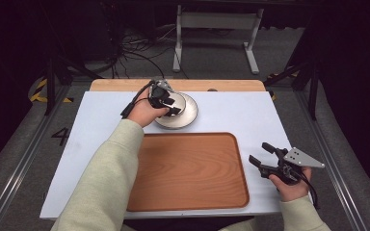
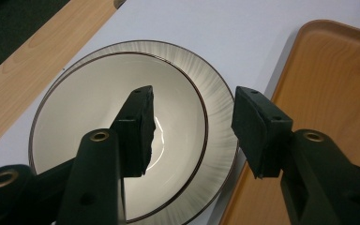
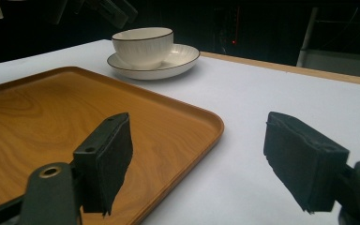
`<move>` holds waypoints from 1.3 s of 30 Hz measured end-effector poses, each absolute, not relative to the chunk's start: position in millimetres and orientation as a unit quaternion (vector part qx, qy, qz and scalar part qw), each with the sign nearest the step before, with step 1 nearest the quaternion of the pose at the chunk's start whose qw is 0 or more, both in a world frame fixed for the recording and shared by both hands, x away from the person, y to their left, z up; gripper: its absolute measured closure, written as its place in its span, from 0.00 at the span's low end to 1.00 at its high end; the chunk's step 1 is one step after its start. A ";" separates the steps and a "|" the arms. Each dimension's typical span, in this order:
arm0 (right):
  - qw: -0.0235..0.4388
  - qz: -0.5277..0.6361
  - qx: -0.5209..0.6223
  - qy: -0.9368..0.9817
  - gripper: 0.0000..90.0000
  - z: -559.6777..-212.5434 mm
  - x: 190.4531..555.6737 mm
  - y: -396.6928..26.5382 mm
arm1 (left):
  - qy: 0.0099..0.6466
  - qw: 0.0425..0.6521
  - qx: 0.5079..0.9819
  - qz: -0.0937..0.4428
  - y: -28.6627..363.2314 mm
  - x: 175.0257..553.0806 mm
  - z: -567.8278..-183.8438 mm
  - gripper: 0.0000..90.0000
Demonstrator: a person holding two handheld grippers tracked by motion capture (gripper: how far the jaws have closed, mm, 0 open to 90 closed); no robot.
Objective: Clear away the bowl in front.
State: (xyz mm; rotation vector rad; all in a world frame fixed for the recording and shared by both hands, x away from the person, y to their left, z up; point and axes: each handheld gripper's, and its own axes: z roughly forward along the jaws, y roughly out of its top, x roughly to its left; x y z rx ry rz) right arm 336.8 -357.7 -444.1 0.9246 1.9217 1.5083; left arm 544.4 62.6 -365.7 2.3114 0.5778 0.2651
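Observation:
A cream bowl [image 2: 89,103] with a dark rim line stands on a matching ribbed plate [image 2: 218,117] at the back middle of the white table; in the right gripper view the bowl [image 3: 143,47] and plate [image 3: 183,58] appear far off. My left gripper [image 1: 173,107] hangs over the bowl. In its own view the left gripper [image 2: 194,101] has one jaw inside the bowl and one outside over the plate, the bowl's rim between them with gaps on both sides. My right gripper [image 1: 260,154] rests near the table's front right, and its own view shows the right gripper [image 3: 199,140] with jaws apart and nothing between them.
An empty wooden tray [image 1: 188,173] lies at the front middle, between the plate and the person, its right rim close to the right gripper. A wood strip [image 1: 173,85] borders the table's far edge. White table surface [image 1: 250,115] shows to the right of the plate.

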 end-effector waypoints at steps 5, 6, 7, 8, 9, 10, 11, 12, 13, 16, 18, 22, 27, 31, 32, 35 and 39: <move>0.259 0.556 0.344 0.711 0.27 -444.7 335.2 -359.2 | 0.223 0.358 0.901 0.096 60.4 547.5 -371.2 0.57; 0.259 0.557 0.344 0.710 0.27 -444.8 334.7 -359.8 | 0.226 0.356 0.902 0.094 59.9 548.0 -372.9 0.57; 0.260 0.556 0.344 0.710 0.27 -444.8 333.9 -360.7 | 0.226 0.355 0.903 0.094 59.5 548.7 -374.4 0.58; 0.261 0.556 0.346 0.709 0.27 -444.8 332.5 -362.0 | 0.225 0.346 0.906 0.093 59.2 550.1 -376.4 0.58; 0.261 0.556 0.346 0.709 0.27 -444.8 332.5 -362.0 | 0.225 0.346 0.906 0.093 59.2 550.1 -376.4 0.58; 0.261 0.556 0.348 0.708 0.27 -444.9 331.6 -362.5 | 0.226 0.343 0.907 0.094 58.8 550.7 -378.1 0.58; 0.262 0.555 0.347 0.709 0.27 -445.0 330.8 -363.6 | 0.226 0.339 0.909 0.091 58.7 551.3 -378.9 0.58; 0.262 0.555 0.349 0.709 0.27 -445.1 330.0 -364.0 | 0.226 0.338 0.909 0.091 58.3 551.7 -380.2 0.58; 0.262 0.554 0.349 0.709 0.27 -445.2 329.3 -364.6 | 0.229 0.337 0.909 0.090 57.7 551.7 -381.4 0.59; 0.264 0.554 0.351 0.707 0.27 -445.5 327.2 -365.8 | 0.225 0.330 0.912 0.090 56.4 553.0 -384.5 0.59; 0.264 0.554 0.352 0.707 0.27 -445.5 325.8 -366.9 | 0.225 0.326 0.914 0.088 55.6 553.8 -386.3 0.59; 0.266 0.552 0.354 0.707 0.27 -445.6 323.5 -368.9 | 0.222 0.313 0.919 0.088 54.1 555.3 -390.0 0.60; 0.268 0.551 0.355 0.706 0.27 -445.8 322.0 -370.2 | 0.223 0.300 0.923 0.092 52.5 556.4 -394.2 0.61; 0.265 0.552 0.357 0.705 0.28 -446.2 321.8 -370.2 | 0.225 0.295 0.924 0.096 50.1 556.6 -396.4 0.61; 0.265 0.552 0.357 0.705 0.28 -446.2 321.8 -370.2 | 0.225 0.295 0.924 0.096 50.1 556.6 -396.4 0.61; 0.263 0.554 0.358 0.705 0.28 -446.4 322.2 -370.4 | 0.225 0.290 0.925 0.098 47.5 556.8 -398.4 0.63; 0.266 0.554 0.355 0.704 0.28 -446.1 322.2 -370.3 | 0.224 0.286 0.926 0.098 44.9 556.9 -400.2 0.66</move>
